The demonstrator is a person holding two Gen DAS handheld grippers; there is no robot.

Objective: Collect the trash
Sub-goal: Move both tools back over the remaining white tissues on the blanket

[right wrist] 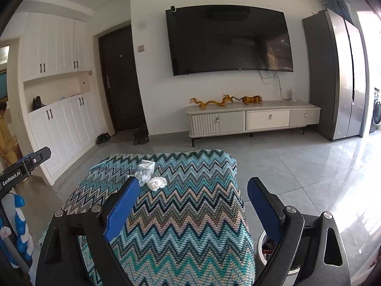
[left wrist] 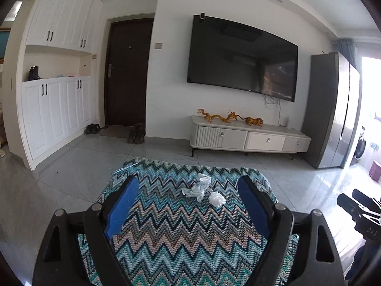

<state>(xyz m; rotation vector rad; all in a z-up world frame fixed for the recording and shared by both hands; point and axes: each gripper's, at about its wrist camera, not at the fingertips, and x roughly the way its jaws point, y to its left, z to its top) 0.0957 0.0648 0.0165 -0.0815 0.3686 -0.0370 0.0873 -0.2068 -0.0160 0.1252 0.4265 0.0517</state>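
Living-room walls and grey tile floor fill both views, with a wall-mounted television dominating, a tall grey refrigerator at the right and white cabinets at the left beside a dark entrance door. Below the television a low media console is seen, golden dragon figurines set on top. Closer in, a desk draped in a zigzag-patterned cloth is presented to both cameras.

On that cloth, toward its far side, the trash is found: crumpled white tissue wads, bunched together and touching, three pieces as best can be judged. Beside the desk on the right, a white waste bin is partly glimpsed behind the right claw, some rubbish apparently already inside.

The left claw is held wide apart, nothing between its blue pads, the tissues framed almost centrally ahead of it. The right claw is likewise spread and empty, the wads lying just beyond its left finger.

For a clean pick, one wad should probably be singled out, the nearest rounded one, and approached from above so that the cloth is not pinched along with it. A light squeeze should suffice; tissue compresses easily. Nothing is seen blocking the path, though the loose cloth could be snagged, and the two claws may crowd each other over so small a cluster.
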